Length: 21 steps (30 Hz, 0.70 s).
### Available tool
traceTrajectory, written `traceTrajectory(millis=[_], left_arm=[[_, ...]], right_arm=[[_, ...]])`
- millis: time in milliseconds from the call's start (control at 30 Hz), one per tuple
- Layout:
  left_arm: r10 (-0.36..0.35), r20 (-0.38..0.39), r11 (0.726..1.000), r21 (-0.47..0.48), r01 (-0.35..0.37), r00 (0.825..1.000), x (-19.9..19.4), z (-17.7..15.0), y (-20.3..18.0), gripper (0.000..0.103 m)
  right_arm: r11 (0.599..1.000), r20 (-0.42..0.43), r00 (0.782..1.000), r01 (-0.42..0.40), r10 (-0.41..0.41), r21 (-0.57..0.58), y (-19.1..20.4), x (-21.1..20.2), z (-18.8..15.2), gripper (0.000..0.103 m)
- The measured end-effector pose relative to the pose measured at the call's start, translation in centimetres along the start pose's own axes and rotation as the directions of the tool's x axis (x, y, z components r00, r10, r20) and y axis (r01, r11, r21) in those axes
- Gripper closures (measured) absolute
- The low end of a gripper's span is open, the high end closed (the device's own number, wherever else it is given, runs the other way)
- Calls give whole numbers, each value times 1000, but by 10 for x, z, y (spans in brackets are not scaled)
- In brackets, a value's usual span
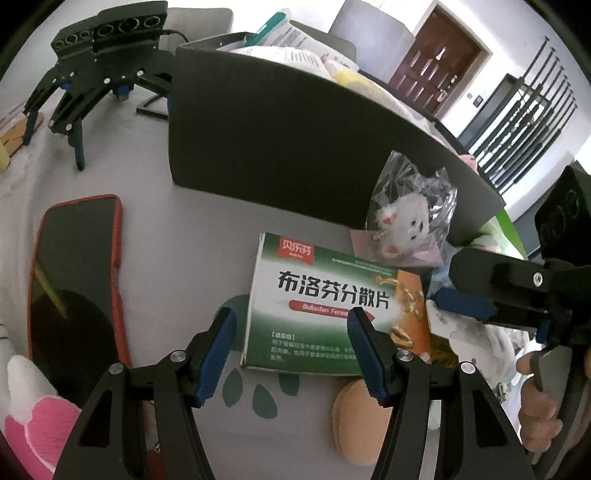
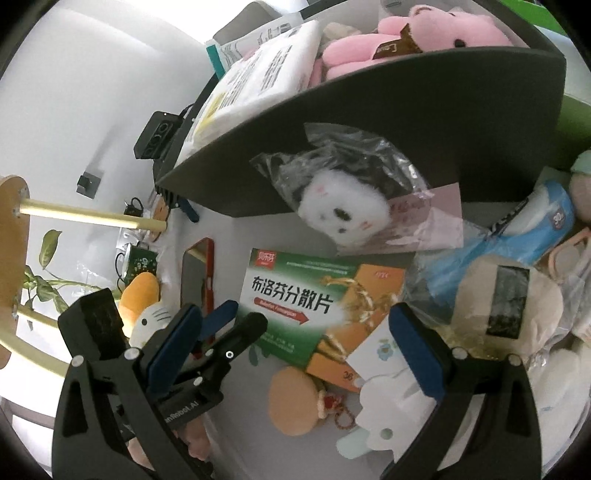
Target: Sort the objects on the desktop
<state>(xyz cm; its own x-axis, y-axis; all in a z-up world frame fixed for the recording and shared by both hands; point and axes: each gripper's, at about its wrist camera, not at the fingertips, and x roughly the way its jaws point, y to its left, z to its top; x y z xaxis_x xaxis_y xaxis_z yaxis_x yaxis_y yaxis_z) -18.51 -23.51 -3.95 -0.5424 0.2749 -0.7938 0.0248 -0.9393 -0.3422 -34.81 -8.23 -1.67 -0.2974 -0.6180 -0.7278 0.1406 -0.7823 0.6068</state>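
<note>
A green and white medicine box (image 1: 332, 306) lies flat on the pale tablecloth in front of a black storage bin (image 1: 288, 129). My left gripper (image 1: 290, 317) hovers just over the box's left part, open and holding nothing. My right gripper (image 2: 295, 314) is open wide above the same box (image 2: 317, 295), also holding nothing. The left gripper's fingers (image 2: 229, 325) reach in from the left in the right wrist view. A bagged white plush (image 2: 343, 210) leans against the bin (image 2: 424, 122) behind the box.
A red-cased phone (image 1: 77, 280) lies left of the box. A tan round plush (image 2: 291, 402) and a white rabbit-shaped clip (image 2: 388, 406) sit near its front. Tissue pack (image 2: 517, 229) and rice-ball plush (image 2: 509, 299) crowd the right. The bin holds a pink plush (image 2: 406, 33) and papers.
</note>
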Motion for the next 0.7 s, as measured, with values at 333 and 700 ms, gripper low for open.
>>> traceTrajectory(millis=[333, 700], left_arm=[[30, -28, 999, 13, -29, 999, 5, -5, -4, 41], [57, -104, 998, 23, -55, 993, -14, -36, -11, 32]], right_arm=[[996, 7, 997, 80, -80, -43, -6, 13, 9, 0], [990, -74, 996, -60, 51, -130, 14, 26, 4, 0]])
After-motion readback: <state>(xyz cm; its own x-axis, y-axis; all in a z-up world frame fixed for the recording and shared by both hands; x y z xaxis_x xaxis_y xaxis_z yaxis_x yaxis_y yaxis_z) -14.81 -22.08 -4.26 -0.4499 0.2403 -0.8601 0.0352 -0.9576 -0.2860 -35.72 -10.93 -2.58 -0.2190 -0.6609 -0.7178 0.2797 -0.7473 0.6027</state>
